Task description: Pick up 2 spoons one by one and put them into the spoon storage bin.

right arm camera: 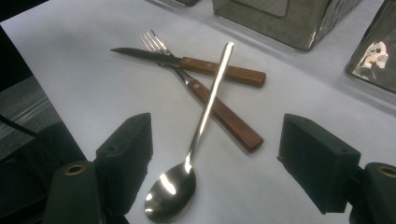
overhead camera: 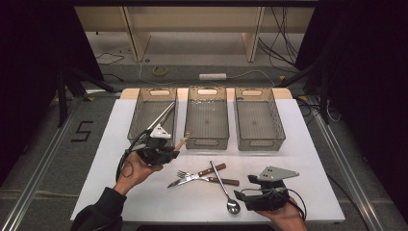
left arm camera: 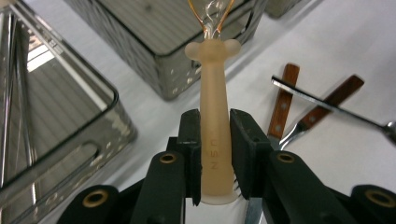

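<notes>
Two hand-held grippers showed: the left hand-held gripper (left arm camera: 214, 154) clamped a beige handle (left arm camera: 213, 116), the right hand-held gripper (right arm camera: 215, 163) gaped above the spoon (right arm camera: 191, 154).

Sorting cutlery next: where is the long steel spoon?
High view: the long steel spoon lies front-centre on the white table, crossing the wooden-handled fork, bowl beside the right claw.

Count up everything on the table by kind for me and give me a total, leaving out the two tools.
Bins: 3
Tongs: 1
Whisk: 1
Spoon: 1
Fork: 1
Knife: 1
Total: 8
</notes>
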Demonstrator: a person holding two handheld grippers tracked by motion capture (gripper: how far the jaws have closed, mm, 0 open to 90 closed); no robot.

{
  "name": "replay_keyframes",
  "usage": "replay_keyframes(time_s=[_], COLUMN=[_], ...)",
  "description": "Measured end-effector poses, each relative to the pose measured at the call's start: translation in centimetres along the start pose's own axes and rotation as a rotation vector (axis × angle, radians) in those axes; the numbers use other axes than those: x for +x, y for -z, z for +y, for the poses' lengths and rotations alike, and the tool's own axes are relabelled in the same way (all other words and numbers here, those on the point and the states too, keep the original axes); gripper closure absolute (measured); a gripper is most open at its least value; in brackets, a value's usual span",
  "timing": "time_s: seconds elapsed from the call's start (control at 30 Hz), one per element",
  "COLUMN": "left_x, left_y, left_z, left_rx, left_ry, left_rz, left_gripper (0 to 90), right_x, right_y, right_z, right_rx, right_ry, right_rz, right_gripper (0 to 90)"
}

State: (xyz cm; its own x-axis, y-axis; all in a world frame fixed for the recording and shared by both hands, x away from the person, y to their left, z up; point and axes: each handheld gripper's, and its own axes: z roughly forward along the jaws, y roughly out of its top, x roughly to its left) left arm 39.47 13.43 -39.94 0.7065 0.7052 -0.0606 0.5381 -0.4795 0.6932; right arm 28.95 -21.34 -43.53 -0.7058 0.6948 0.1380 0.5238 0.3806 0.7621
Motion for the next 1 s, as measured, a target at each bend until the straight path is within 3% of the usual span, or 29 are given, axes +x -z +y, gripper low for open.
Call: replay_keyframes(time_s=[0.2, 0.5, 1.0], left_x=[0.6, 1.3, 2.4], left_y=[-0.3, -1.0, -2.4], left_z=[2.1, 4.3, 6.8], left_rx=[-0.051, -0.084, -0.096], left_ry=[0.014, 0.029, 0.047], left_rz=[0.006, 0.017, 0.031], left_gripper=[74.2, 74.2, 74.3], right_x=[0.0, 0.0, 0.0], right_y=[0.0, -0.1, -0.3], right_z=[0.0, 0.0, 0.0], right_rx=[-0.001, -0.001, 0.004], right_ry=[-0.001, -0.001, -0.001], right_rz=[0.002, 0.005, 0.008], right_gripper=[26.8, 26.8, 26.8])
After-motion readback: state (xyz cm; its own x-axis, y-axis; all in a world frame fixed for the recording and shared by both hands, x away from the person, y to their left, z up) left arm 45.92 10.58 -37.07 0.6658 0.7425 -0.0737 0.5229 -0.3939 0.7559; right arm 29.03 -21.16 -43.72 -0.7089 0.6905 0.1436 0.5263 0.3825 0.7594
